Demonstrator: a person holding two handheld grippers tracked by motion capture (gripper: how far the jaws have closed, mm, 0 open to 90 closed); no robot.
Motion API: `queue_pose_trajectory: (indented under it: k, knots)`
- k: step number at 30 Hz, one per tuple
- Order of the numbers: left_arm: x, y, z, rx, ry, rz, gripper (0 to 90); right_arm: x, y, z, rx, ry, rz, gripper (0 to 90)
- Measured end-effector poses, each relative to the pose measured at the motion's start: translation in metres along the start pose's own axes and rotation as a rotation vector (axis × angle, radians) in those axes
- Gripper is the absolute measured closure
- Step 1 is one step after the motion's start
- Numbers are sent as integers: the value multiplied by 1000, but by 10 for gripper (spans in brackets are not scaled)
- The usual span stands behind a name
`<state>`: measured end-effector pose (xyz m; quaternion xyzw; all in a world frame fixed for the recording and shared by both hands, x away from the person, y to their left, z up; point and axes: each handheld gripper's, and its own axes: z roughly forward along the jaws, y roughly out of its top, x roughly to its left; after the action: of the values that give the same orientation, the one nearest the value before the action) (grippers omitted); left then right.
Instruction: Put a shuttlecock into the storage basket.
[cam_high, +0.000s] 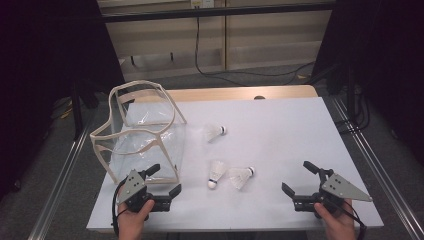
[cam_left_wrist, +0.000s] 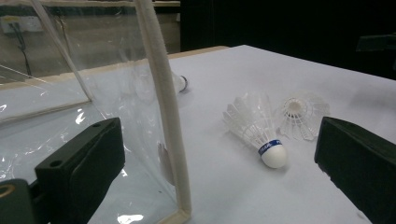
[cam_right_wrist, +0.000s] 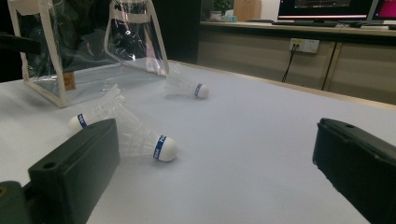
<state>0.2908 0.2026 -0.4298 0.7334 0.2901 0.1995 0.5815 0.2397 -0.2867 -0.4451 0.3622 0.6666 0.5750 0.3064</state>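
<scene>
Three white feathered shuttlecocks (cam_high: 218, 173) lie loose on the pale table (cam_high: 280, 125), beside a clear plastic cream-trimmed bag (cam_high: 142, 132). Left gripper (cam_high: 161, 184) and right gripper (cam_high: 297, 178) gape wide, empty (approach step). Next likely: close on the nearest shuttlecock.

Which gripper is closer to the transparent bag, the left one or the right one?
Left. The left gripper sits right at the front corner of the transparent bag, jaws open. The right gripper is far across the table, beyond the shuttlecocks.

three white shuttlecocks (cam_high: 216, 174) lying on table
</scene>
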Motion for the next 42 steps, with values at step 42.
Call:
queue_pose_trajectory:
  k: [42]
  knots:
    - [-28,8,41,112,-102,10,17,0,-1,-2,-2,12,3,6]
